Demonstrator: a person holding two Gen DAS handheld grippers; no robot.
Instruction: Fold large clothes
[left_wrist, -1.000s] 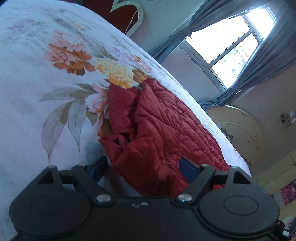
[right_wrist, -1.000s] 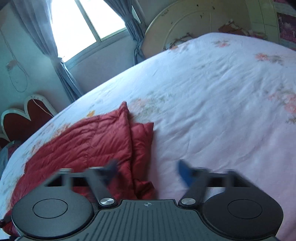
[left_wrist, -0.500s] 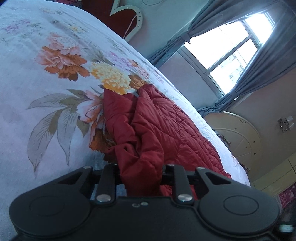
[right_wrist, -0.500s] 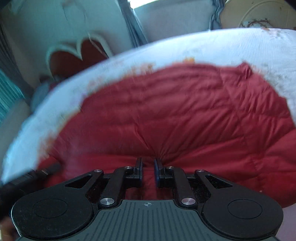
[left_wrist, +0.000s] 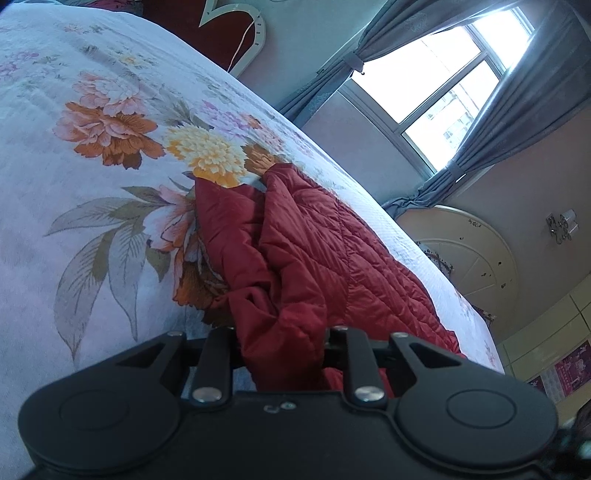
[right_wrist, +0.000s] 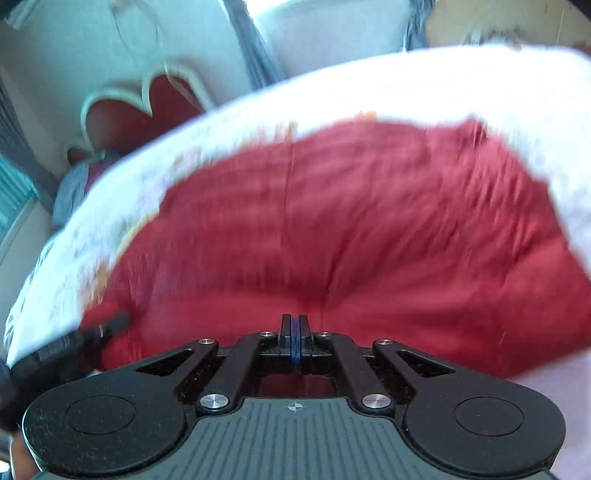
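- Jacket (left_wrist: 314, 258) — the red quilted one, lying crumpled on the flowered bedspread (left_wrist: 74, 184), partway toward the window (left_wrist: 436, 85) side, not yet folded flat.
- A second ago the left gripper (left_wrist: 282, 345) stood wide with the jacket's near edge between its fingers; now it has closed in, and a bunched fold of red cloth is pinched between them. That grip looks firm — the cloth bulges out above the fingers.
- The right gripper (right_wrist: 294, 332) was out over bare bedspread a second ago, jaws apart; it has swung across and now sits over the middle of the jacket, seen blurred in its own view.
- Its jaws have just been closing and now meet, blue pads pressed flat together. No cloth shows between them, so I'd say it caught nothing, or only a thin layer I can't make out.
- My read: one edge is secured on the left, so the lift-and-fold can begin there, but the right side likely needs another try at gripping.
- Dark shape at the lower left of the right view is probably the other tool — too blurred to be sure.
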